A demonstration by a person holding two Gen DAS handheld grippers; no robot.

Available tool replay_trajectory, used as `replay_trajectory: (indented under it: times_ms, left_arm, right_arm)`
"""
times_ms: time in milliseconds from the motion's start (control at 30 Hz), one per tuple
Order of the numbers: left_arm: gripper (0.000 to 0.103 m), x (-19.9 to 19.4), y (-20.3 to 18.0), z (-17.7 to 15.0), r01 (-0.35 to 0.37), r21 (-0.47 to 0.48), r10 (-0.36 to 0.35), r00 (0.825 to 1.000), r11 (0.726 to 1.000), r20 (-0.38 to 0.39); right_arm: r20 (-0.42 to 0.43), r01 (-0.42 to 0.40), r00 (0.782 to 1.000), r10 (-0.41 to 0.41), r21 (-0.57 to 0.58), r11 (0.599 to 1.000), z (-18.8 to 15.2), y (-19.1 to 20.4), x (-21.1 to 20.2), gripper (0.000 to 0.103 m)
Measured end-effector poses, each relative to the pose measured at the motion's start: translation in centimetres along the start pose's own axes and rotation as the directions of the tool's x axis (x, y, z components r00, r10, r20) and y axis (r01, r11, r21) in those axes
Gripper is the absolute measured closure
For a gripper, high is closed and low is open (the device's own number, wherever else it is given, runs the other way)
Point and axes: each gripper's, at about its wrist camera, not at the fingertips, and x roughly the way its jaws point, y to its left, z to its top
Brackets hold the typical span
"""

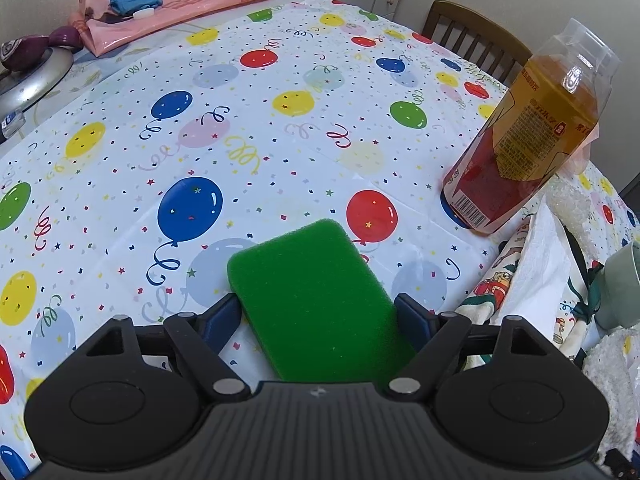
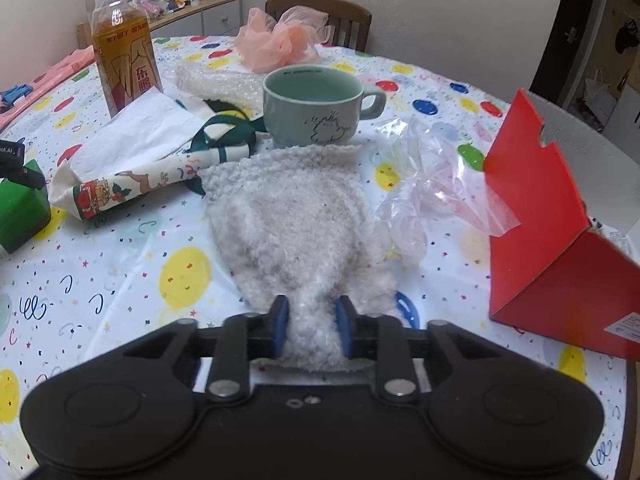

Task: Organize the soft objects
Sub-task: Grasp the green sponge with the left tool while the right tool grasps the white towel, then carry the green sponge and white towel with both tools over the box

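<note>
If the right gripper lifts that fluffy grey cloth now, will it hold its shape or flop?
Likely flop: the fluffy grey cloth already bunches narrow where the right gripper pinches it. Probably light, being thin pile. Its far edge lies against the green mug, so dragging might nudge it.

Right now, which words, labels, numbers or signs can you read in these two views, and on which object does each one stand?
"东鹏": large red characters on the drink bottle.
Yellow text panel and barcode on the same bottle: too small to read.
Line of print inside the rim of the green mug: too blurred to read.
White label on the red box: too small to read.
Pink printed bag: markings not legible.
Nothing else is readable.
</note>
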Motion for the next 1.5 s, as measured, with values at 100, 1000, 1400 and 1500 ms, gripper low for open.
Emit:
replay_trajectory:
  times_ms: [100,1000,1400,1500]
  left_arm:
    - [0.021,-0.1,0.2,0.0,0.004,0.003,-0.004,1.0,1.0,0.006]
    - [0.022,-7.4,-1.4,1.1,0.181,0.188,-0.196,0.979,0.965,0.062]
    - [0.022,-12.7,-8.4,0.9,0.327,0.37,-0.366,0.93,0.87,0.038]
    - [0.022,-13.6,-10.3,0.9,0.389,0.38,-0.423,0.906,0.839,0.005]
  right_arm:
    - [0.019,0.01,1.0,-0.01,0.008,1.0,0.1,-0.1,-0.7,0.088]
    - [0.273,-0.087,0.962,0.033,0.186,0.979,4.8,-3.9,-11.6,0.093]
    - [0.378,-0.084,0.925,-0.022,0.26,0.962,5.5,-7.7,-15.7,0.093]
    - [0.401,-0.076,0.915,-0.042,0.275,0.959,5.4,-9.0,-16.6,0.093]
